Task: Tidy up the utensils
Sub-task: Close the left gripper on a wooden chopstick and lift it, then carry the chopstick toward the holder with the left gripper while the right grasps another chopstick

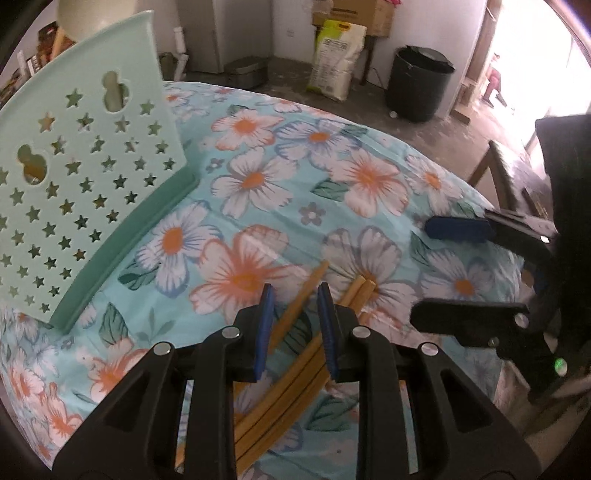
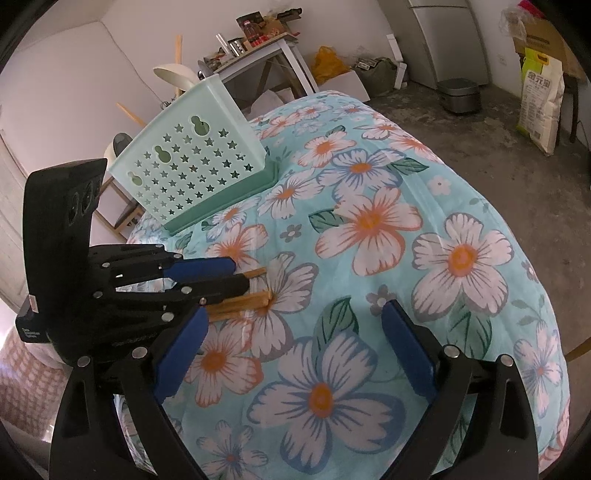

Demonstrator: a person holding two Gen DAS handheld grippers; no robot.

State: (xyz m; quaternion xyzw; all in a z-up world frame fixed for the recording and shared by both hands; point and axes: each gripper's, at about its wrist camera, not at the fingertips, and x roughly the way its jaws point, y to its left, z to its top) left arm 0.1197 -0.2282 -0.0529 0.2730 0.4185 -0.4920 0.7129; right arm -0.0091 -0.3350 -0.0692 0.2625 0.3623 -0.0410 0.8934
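A floral cloth (image 2: 369, 229) in turquoise, white and orange covers the worktop, with a black bin (image 1: 419, 85), a printed sack (image 1: 334, 61) and a cardboard box (image 1: 354, 14) standing on the floor beyond it, toward 12 and 1 o'clock in the left wrist view. A mint-green utensil basket (image 2: 192, 162), pierced with star-shaped holes, stands upright on the cloth at 10 o'clock in the right wrist view; what it holds cannot be made out, though pale handles rise behind its rim.

A bundle of wooden chopsticks (image 1: 295, 354) lies flat on the cloth, running from 6 o'clock up toward 1 o'clock beneath the left gripper (image 1: 295, 295). Its blue-padded fingers (image 1: 264, 325) stand narrowly apart, straddling one stick without visibly clamping it. Seen from the right wrist, the stick tips poke out just past those fingers at 9 o'clock.

The right gripper (image 2: 291, 317) hovers over bare cloth with its fingers (image 2: 181, 350) spread wide, holding nothing, just beside the chopsticks and well apart from the basket.
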